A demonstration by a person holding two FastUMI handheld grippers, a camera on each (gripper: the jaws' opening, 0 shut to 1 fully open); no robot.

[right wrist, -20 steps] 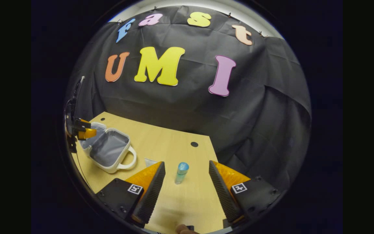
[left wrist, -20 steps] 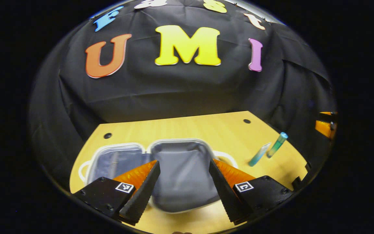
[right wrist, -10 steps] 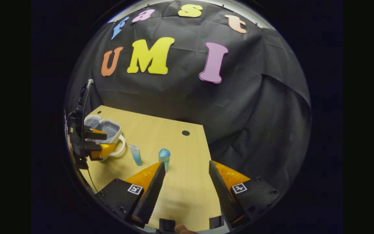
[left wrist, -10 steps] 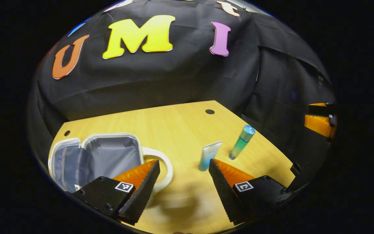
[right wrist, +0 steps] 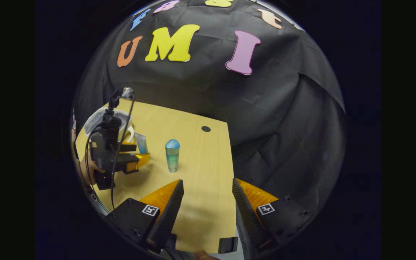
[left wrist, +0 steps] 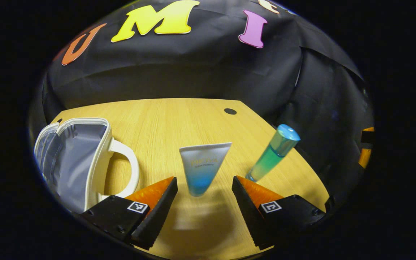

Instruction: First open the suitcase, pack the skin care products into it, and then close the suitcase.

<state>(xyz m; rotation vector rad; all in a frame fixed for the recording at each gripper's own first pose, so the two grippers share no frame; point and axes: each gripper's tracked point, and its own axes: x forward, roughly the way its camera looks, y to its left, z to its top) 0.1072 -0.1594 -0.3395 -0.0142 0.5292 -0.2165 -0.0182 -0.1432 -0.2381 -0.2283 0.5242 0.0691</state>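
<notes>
On pale wood-grain table, soft tapered tube between parted ribbed left jaws, right jaws parted.

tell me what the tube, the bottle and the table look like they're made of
Tube: probably soft plastic, matte, white fading to blue, flat crimped top end.
Bottle: clear plastic or glass, can't tell which; greenish liquid shows through, glossy blue cap.
Table: wood or wood-look laminate, pale with fine straight grain and a smooth, faintly shiny surface.
</notes>
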